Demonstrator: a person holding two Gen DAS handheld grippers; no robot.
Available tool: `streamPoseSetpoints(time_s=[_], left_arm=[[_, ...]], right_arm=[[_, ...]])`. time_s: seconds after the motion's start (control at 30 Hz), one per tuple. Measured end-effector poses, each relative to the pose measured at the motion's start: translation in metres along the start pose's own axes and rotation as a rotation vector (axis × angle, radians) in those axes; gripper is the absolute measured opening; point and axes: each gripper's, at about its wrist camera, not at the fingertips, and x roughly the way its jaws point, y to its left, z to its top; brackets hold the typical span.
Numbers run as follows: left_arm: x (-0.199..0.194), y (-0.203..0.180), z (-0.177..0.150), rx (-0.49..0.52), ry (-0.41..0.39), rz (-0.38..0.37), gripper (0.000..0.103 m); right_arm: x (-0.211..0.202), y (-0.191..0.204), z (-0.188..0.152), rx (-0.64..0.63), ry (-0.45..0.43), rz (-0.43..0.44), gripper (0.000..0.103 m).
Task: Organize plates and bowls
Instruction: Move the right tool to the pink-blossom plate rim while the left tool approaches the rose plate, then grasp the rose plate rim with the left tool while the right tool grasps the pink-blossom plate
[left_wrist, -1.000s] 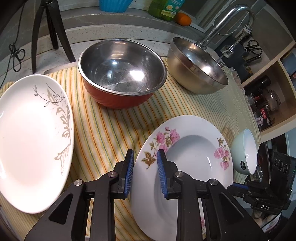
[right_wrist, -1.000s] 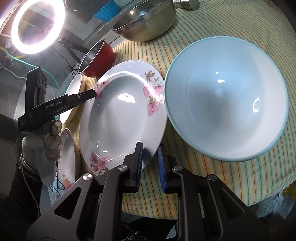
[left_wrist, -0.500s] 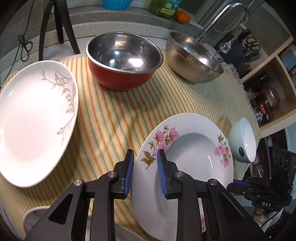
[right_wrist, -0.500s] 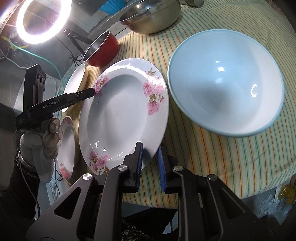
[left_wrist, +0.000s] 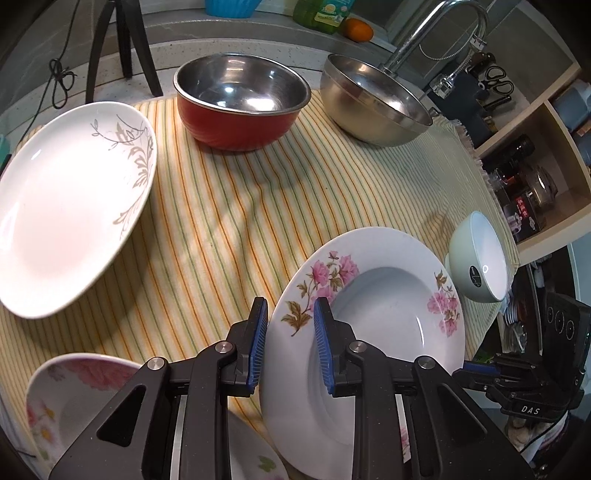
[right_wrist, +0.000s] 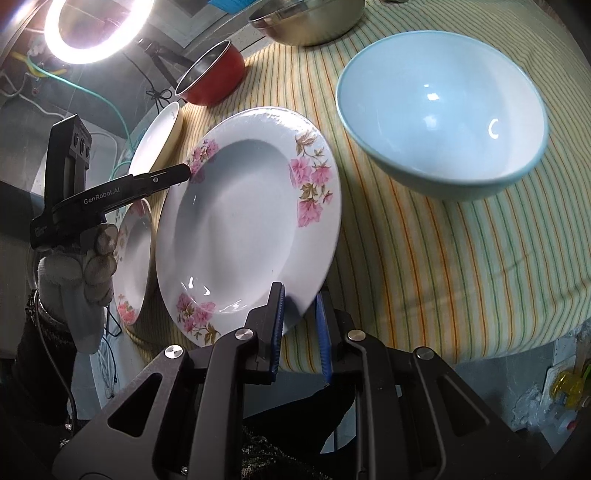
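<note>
Two grippers on one plate

Striped cloth (left_wrist: 229, 206) carries the dishes; my pink-flowered plate (left_wrist: 373, 332) sits tilted above it, near the pale blue bowl (right_wrist: 443, 107); my left gripper (left_wrist: 290, 343) and right gripper (right_wrist: 299, 328) each clamp its rim.

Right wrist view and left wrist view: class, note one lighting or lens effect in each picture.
Right wrist view: the round ring light at top left burns out to pure white, and small glints sit inside the pale blue ceramic bowl. Left wrist view: the fisheye lens curves the straight lines of the yellow striped cloth, and soft shadows cross it.
</note>
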Motion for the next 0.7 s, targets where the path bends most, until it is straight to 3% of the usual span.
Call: streamPoseSetpoints(time_s=[0.5,0.63,0.7], left_arm=[[-0.007,-0.006,-0.012,-0.016,-0.042,0.021,0.023],[-0.019,-0.006,-0.011,-0.013,-0.078,0.041,0.024],[-0.026,-0.005,-0.011,-0.026,-0.093,0.044,0.024]], right_arm=[[0.000,0.005,-0.001,-0.041,0.008,-0.029,0.020],[-0.010,0.007,0.000,-0.067,-0.021,-0.053,0.037],[-0.018,0.008,0.001,-0.075,-0.039,-0.054,0.041]])
